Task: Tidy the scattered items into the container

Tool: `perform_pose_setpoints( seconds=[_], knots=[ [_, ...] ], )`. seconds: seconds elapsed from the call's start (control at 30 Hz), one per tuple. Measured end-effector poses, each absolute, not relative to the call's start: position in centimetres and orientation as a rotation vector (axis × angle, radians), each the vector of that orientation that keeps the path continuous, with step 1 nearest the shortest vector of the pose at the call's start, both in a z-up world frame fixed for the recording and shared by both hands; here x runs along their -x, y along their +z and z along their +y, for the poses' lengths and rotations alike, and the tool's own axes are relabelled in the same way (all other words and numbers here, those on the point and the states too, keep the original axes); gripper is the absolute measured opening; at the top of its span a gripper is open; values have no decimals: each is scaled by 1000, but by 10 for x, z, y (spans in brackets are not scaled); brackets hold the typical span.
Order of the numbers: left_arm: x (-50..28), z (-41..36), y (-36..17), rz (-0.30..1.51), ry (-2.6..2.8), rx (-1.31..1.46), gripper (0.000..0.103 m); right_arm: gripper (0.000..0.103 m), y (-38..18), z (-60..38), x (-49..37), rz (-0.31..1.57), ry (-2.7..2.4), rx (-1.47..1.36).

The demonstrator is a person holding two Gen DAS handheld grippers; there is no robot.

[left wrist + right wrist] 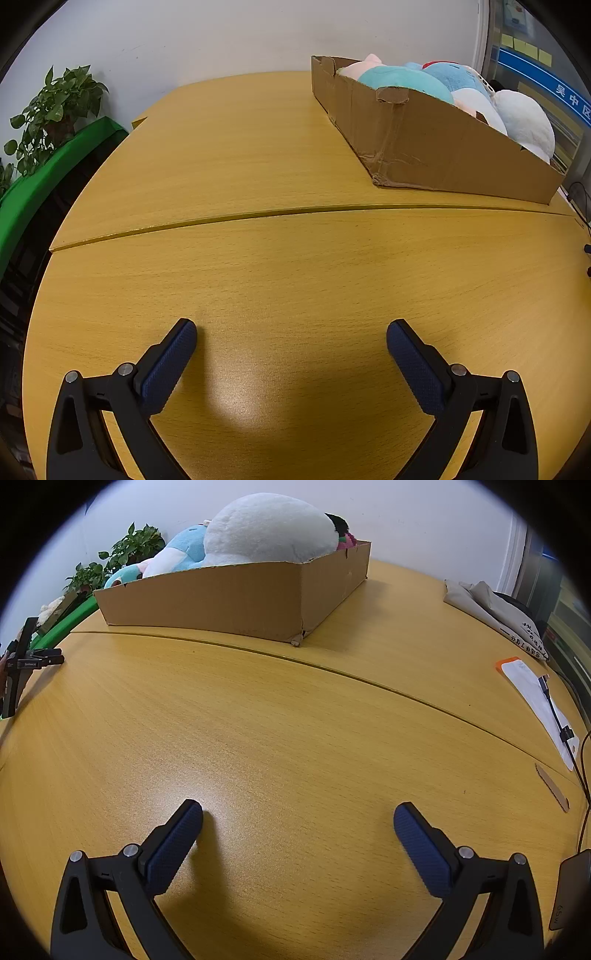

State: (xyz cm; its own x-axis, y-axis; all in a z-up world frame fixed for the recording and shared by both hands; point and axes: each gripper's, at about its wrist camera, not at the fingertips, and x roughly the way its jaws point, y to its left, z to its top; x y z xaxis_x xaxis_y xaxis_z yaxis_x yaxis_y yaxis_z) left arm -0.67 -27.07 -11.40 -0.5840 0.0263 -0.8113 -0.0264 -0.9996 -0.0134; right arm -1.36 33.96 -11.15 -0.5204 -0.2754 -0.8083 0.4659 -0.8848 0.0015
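Both grippers are hovering over bare wood right now, left gripper [291,328] and right gripper [298,810] each with jaws spread wide apart and nothing sitting between the blue pads. The cardboard box [424,147] is sitting further back on the yellow table [277,266], past the seam where two tabletops are meeting, and it's overflowing with plush toys [406,81]: a teal one, blue, pink, and a big white one [266,528] bulging over the rim. Nothing is blocking the way to the box. Off to the right side there's a white paper pad with an orange edge [532,686] with a black cable [557,720] lying across it, a beige bag [495,609] with dark lettering too small to read, and a dark charger [570,890] showing "65W". A leafy plant [51,110] is standing behind a green edge, and a blue sign [554,85] is showing Chinese characters
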Motion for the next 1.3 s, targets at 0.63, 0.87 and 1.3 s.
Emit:
perform_pose_setpoints(
  seconds=[0.63, 0.87, 1.3],
  knots=[
    [9, -271, -113, 2, 2771, 1416, 103, 103, -107, 336, 17, 294, -2422, -1229],
    [13, -273, -114, 2, 2772, 1416, 103, 103, -107, 336, 17, 294, -2423, -1229],
    [13, -273, -114, 2, 2772, 1414, 103, 103, -107, 336, 17, 295, -2423, -1229]
  ],
)
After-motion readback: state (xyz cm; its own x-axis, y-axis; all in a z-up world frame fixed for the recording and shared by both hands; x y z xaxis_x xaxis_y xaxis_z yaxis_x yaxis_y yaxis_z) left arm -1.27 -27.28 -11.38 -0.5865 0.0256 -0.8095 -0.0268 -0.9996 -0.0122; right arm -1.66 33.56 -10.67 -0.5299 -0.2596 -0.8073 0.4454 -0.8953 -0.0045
